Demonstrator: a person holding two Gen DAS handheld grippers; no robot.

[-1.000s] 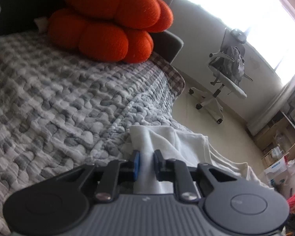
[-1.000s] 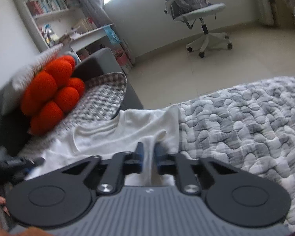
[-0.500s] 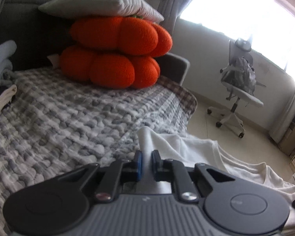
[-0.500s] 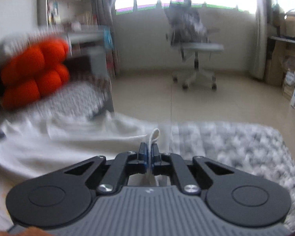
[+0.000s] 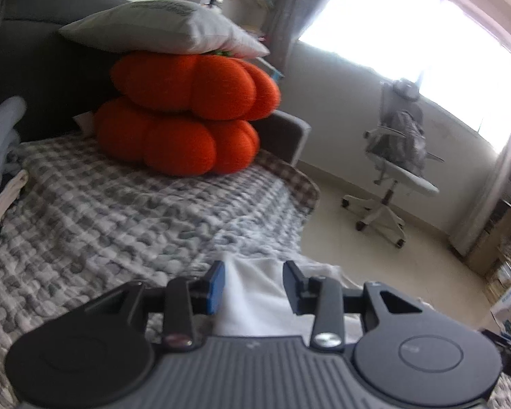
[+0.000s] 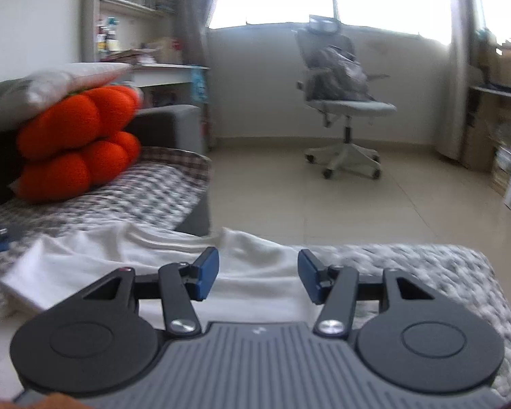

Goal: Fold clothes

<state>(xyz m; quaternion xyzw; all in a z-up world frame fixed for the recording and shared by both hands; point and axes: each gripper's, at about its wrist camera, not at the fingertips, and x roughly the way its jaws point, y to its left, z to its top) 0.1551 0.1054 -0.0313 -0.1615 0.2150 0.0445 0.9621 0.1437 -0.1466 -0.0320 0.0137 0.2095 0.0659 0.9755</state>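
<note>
A white garment (image 6: 126, 259) lies rumpled on the grey quilted cover (image 6: 426, 266) near the bed's edge. In the right wrist view my right gripper (image 6: 258, 274) stands open just above it, with white cloth seen below the gap and nothing pinched. In the left wrist view my left gripper (image 5: 253, 284) is also open, and a corner of the same white garment (image 5: 252, 293) shows between its fingers, lying loose on the quilted cover (image 5: 102, 225). The other gripper's tip shows at the far left of the right wrist view.
Two orange pumpkin cushions (image 5: 190, 116) with a grey pillow (image 5: 160, 27) on top sit against the dark sofa back. Folded clothes (image 5: 0, 156) are stacked at the left. A white office chair (image 6: 344, 109) stands on the tiled floor (image 6: 323, 197); boxes and shelves line the right wall.
Both grippers were shut on the white garment and are now open. The garment has dropped onto the quilt, and both views have tilted up.
</note>
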